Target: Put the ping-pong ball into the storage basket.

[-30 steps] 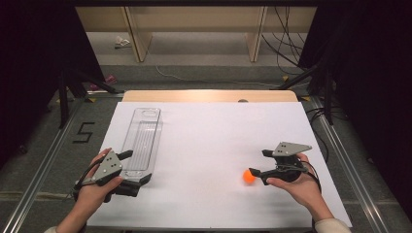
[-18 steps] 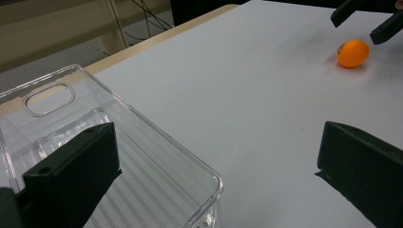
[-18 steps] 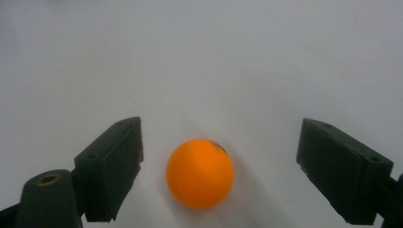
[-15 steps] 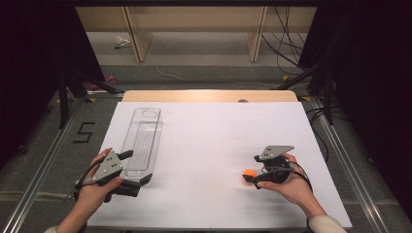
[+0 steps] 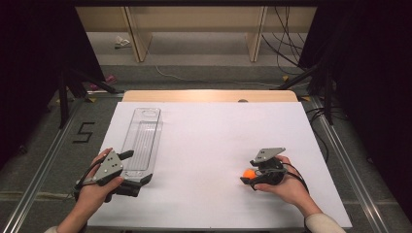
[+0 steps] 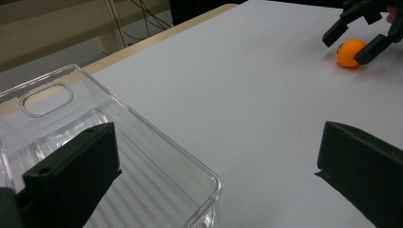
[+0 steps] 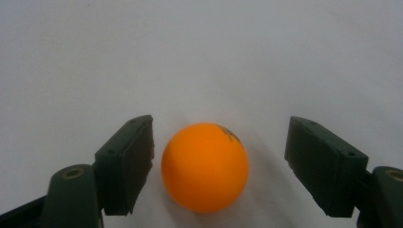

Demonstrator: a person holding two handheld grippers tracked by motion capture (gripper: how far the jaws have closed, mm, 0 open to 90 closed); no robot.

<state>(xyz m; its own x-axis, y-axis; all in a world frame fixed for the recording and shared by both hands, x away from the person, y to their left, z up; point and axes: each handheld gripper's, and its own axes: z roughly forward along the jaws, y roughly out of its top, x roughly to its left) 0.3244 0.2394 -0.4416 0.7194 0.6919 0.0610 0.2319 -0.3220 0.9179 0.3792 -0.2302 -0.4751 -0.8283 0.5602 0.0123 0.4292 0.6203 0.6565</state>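
Right jaws: right gripper (image 7: 218,161) stands apart, one jaw on either side of the orange ball (image 7: 205,166), neither clearly touching it.
Left jaws: left gripper (image 6: 214,175) wide apart at the clear tray's (image 6: 142,156) near end.
Ball: on the white tabletop (image 5: 209,145), well apart from the tray.

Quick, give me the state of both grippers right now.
Left gripper: open, holding nothing, its jaws at the near end of the clear tray.
Right gripper: open, jaws either side of the orange ball, not yet clamped.
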